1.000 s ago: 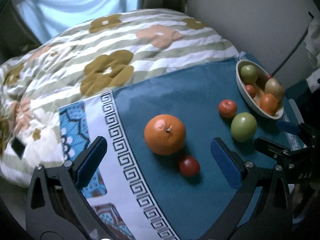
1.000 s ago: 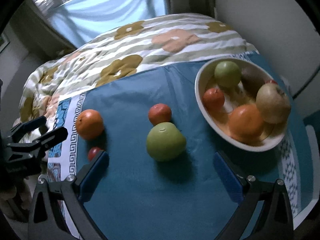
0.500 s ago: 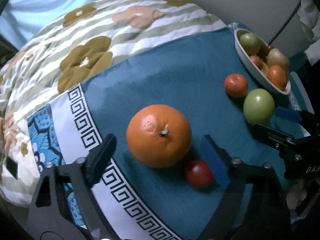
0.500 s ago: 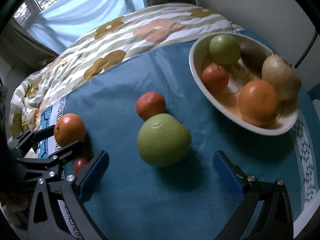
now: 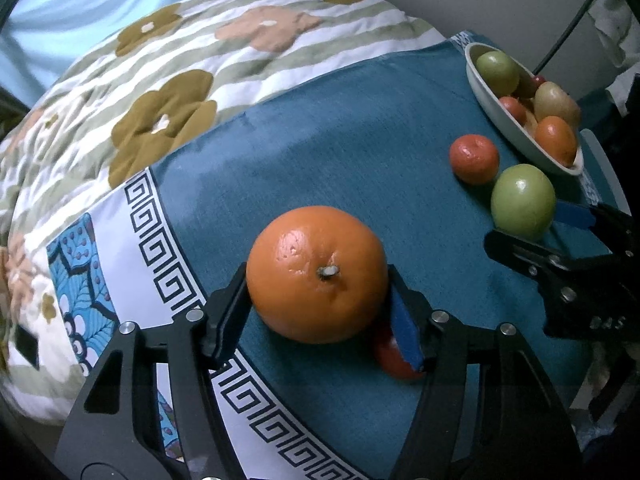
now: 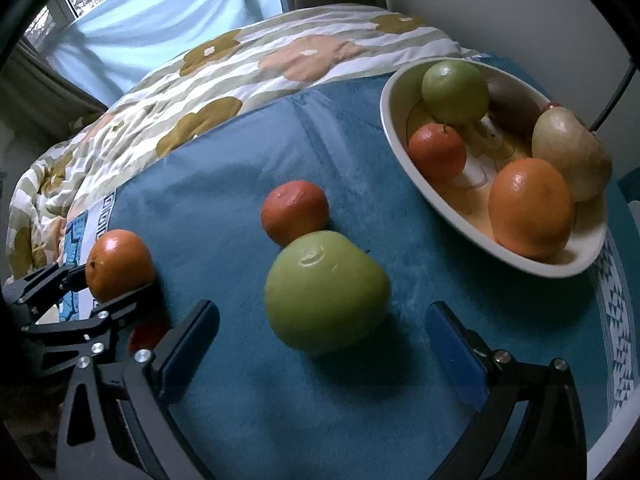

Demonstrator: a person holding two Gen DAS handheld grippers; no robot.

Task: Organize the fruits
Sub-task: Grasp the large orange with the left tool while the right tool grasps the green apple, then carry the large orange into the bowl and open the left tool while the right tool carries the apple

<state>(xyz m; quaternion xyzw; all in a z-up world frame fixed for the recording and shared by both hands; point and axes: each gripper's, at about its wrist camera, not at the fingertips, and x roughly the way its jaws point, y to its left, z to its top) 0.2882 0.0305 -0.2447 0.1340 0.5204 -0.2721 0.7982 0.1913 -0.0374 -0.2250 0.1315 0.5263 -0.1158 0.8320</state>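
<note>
A floral quilt (image 5: 168, 92) covers the bed behind, its far end cut off by the frame. In front lies a teal cloth (image 6: 280, 400) with a patterned border; what carries it is hidden.

One bowl (image 6: 404, 148) sits at the cloth's right, holding at least five fruits: a green one, a small red-orange one, an orange one, a tan one and a dark one half hidden behind; a red bit beyond them is too small to tell.

Four fruits lie loose on the cloth. The apple (image 6: 326, 292) sits between the wide-open pads of the right gripper (image 6: 320, 356), which touch nothing. The orange (image 5: 316, 274) sits in the left gripper (image 5: 316, 312), whose jaws have just been closing and now press its sides. The tangerine (image 6: 295, 212) touches the apple. The small red fruit (image 5: 390, 354) is partly hidden behind the left gripper's blue pad.
</note>
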